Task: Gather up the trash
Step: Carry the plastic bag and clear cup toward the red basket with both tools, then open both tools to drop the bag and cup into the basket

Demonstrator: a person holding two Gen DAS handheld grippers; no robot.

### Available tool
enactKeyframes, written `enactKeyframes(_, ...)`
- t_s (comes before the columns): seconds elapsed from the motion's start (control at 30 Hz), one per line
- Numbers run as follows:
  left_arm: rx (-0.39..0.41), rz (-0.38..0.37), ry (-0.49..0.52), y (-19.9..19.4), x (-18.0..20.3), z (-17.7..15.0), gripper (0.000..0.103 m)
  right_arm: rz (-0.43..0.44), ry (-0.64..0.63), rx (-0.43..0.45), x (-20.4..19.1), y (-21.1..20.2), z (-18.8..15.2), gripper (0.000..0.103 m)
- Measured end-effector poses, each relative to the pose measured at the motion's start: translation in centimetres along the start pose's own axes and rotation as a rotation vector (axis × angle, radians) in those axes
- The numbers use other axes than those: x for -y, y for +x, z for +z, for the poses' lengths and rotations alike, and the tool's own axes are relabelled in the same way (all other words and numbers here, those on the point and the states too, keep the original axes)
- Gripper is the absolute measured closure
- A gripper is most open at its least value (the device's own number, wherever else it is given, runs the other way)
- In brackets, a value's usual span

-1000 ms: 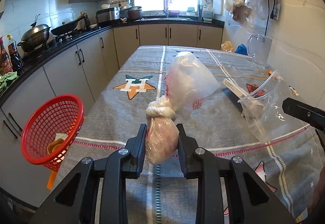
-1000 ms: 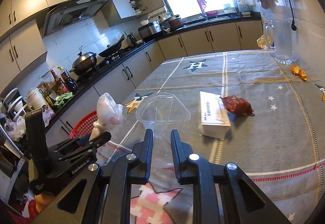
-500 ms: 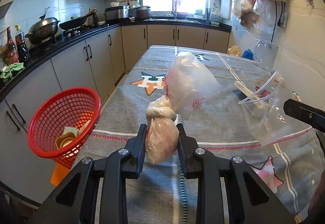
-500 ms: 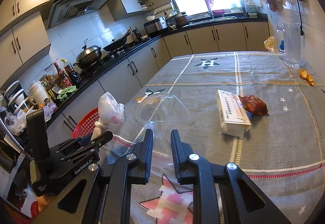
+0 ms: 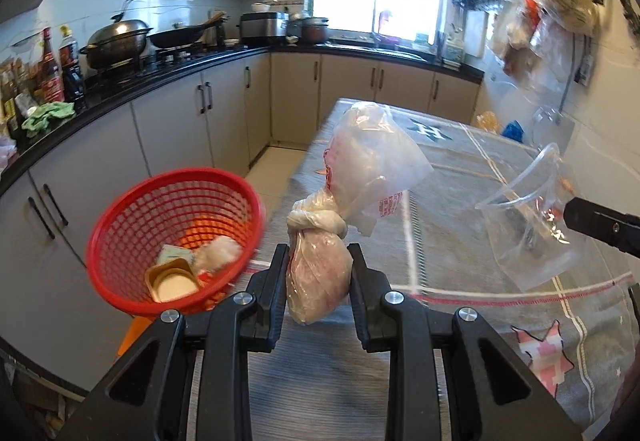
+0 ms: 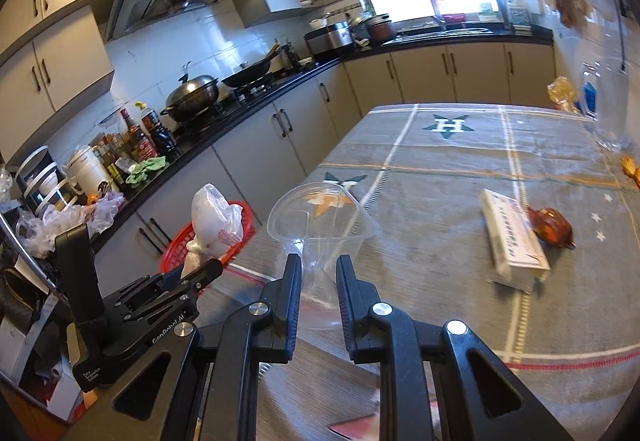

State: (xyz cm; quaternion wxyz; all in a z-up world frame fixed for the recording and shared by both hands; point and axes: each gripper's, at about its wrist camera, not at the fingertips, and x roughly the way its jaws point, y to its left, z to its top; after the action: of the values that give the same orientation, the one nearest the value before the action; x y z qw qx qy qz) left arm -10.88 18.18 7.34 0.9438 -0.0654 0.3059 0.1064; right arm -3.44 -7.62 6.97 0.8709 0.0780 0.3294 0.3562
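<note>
Carrying two bits of trash toward the red basket [image 5: 176, 237] beside the tabletop [image 6: 460, 169]. My left tool [image 5: 318, 281] is clamped narrow on a knotted plastic bag [image 5: 320, 269], gripped below the knot w/ the loose top flopping up above the pads; it hangs over the tabletop edge, near the basket rim but not over it yet. My right tool [image 6: 318, 281] is pinched nearly closed on a clear plastic cup [image 6: 320, 225], squeezed thin at its base, mouth pointing away from me, held above the tabletop. Basket already has a small tub and some wadded stuff in it. Step in hand, I'd say: transport, both pieces mid-air. Next calls for getting the bag over the basket mouth before letting go, then the cup. A white box [image 6: 512, 241] & reddish-brown wrapped item [image 6: 552, 227] remain on the cloth for later.
</note>
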Motion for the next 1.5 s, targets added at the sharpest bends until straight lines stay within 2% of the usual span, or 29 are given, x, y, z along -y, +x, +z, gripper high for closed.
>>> enactKeyframes(0.3, 0.026, 0.109, -0.1, -0.7, -7.1, 1.2, 0.076, 0.057, -0.048, -0.034, -4.2, 2.9, 2.3, 0.083)
enactKeyframes(0.57, 0.001, 0.188, -0.179, 0.4, -12.6, 1.4, 0.076, 0.107, -0.084, -0.064, -8.4, 6.4, 4.3, 0.083)
enactKeyframes(0.87, -0.045, 0.204, -0.206, 3.2, -15.2, 1.2, 0.076, 0.143, -0.101, -0.14, -12.3, 13.1, 5.5, 0.083)
enactKeyframes(1.23, -0.087, 0.201, -0.218, 5.7, -16.4, 0.9, 0.075, 0.137, -0.079, -0.208, -14.0, 19.7, 5.4, 0.08)
enactKeyframes(1.27, -0.086, 0.197, -0.219, 5.7, -16.5, 0.9, 0.074, 0.132, -0.081, -0.211, -14.1, 20.0, 5.3, 0.08)
enactKeyframes(1.3, -0.085, 0.193, -0.22, 5.8, -16.5, 0.9, 0.072, 0.128, -0.084, -0.216, -14.3, 20.4, 5.2, 0.074)
enactKeyframes(1.37, -0.08, 0.191, -0.224, 5.7, -16.5, 0.8, 0.055, 0.13, -0.076, -0.223, -14.3, 20.8, 5.2, 0.061)
enactKeyframes(1.4, -0.076, 0.194, -0.227, 5.7, -16.6, 0.8, 0.05, 0.134, -0.073, -0.22, -14.1, 20.7, 5.2, 0.054)
enactKeyframes(1.5, -0.065, 0.196, -0.235, 5.3, -16.6, 0.9, 0.047, 0.138, -0.082, -0.207, -14.0, 20.1, 5.3, 0.053)
